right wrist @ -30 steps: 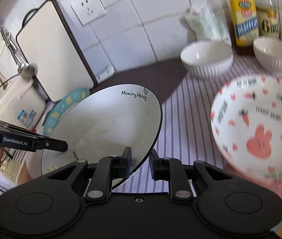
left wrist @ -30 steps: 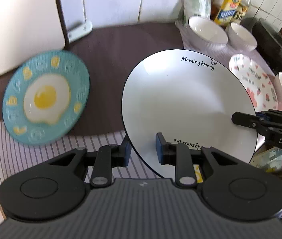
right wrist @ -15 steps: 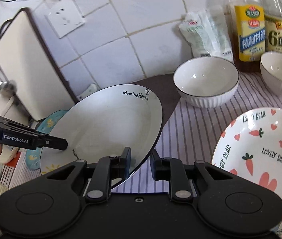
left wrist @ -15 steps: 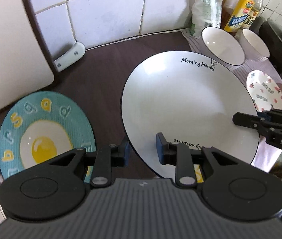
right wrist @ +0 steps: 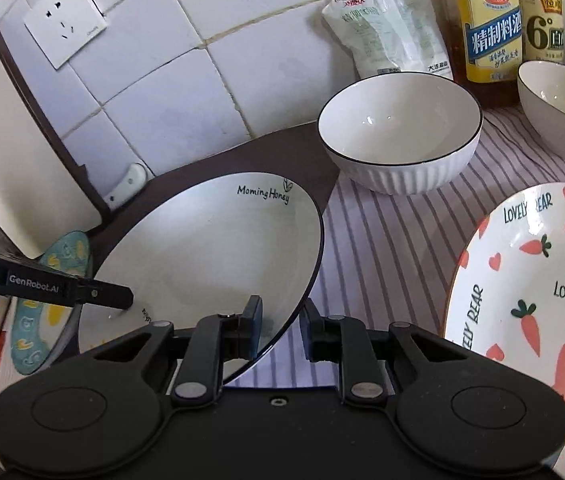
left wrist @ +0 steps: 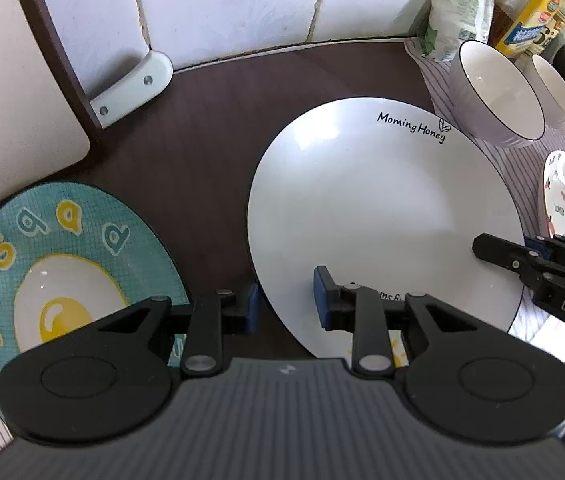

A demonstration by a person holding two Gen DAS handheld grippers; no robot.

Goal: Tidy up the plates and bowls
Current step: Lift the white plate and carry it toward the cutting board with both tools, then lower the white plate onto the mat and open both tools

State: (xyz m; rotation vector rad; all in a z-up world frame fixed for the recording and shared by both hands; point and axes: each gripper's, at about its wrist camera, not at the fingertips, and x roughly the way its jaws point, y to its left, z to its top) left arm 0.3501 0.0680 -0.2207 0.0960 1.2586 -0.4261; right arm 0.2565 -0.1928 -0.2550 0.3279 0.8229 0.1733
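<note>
A white "Morning Honey" plate (left wrist: 382,216) is held off the dark counter by both grippers. My left gripper (left wrist: 284,304) is shut on its near rim. My right gripper (right wrist: 280,330) is shut on its right rim; it also shows in the left wrist view (left wrist: 530,256). The plate shows tilted in the right wrist view (right wrist: 210,248). A teal fried-egg plate (left wrist: 62,272) lies on the counter to the left. A carrot-and-bunny "Lovely Bear" plate (right wrist: 530,304) lies on the striped cloth at right. Two white ribbed bowls (right wrist: 398,136) (right wrist: 562,108) stand at the back.
A white cutting board (left wrist: 10,72) leans on the tiled wall at the left, in a holder (left wrist: 130,88). Bottles (right wrist: 490,20) and a white pouch (right wrist: 390,28) stand against the back wall. The striped cloth (right wrist: 382,240) covers the right part of the counter.
Both grippers have carried the white plate toward the back wall. The egg plate now lies closer and lower left. The bowls and bear plate appear nearer in the right wrist view.
</note>
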